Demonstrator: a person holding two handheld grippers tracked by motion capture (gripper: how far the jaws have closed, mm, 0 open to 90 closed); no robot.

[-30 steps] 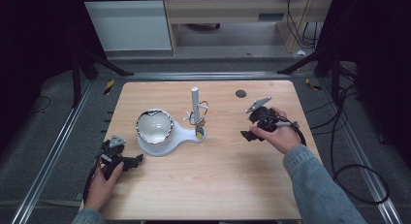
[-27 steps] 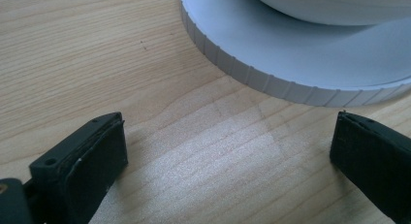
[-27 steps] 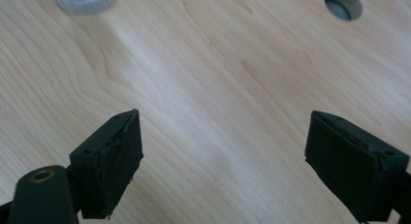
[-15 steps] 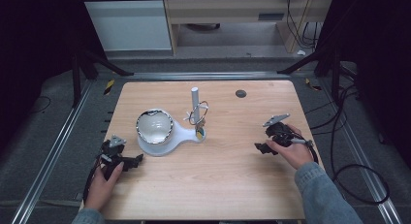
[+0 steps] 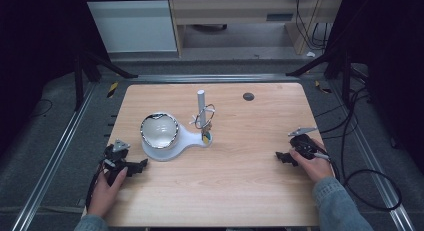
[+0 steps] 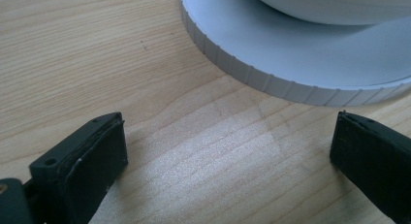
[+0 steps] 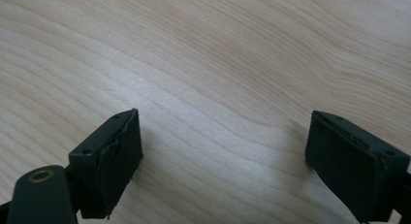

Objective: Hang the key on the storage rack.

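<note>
A white stand (image 5: pixel 172 141) lies mid-table, with a shiny metal bowl (image 5: pixel 159 130) on its round base and an upright white post (image 5: pixel 200 103) with wires and small bits hung by it. My left gripper (image 5: pixel 139 165) rests low at the front left, open and empty, pointing toward the ribbed edge of the white base (image 6: pixel 271 64). My right gripper (image 5: pixel 283 157) sits low on the wood at the front right, jaws wide apart with only bare tabletop (image 7: pixel 218 88) between them.
A small dark round hole or cap (image 5: pixel 248 96) sits near the table's far right. Cables (image 5: pixel 360 156) trail off the right edge. Metal rails run along both sides, and cabinets stand beyond the far edge.
My right gripper has come down and toward the front right edge of the table, away from the post. Its jaws stayed wide. The left hand has not moved.
</note>
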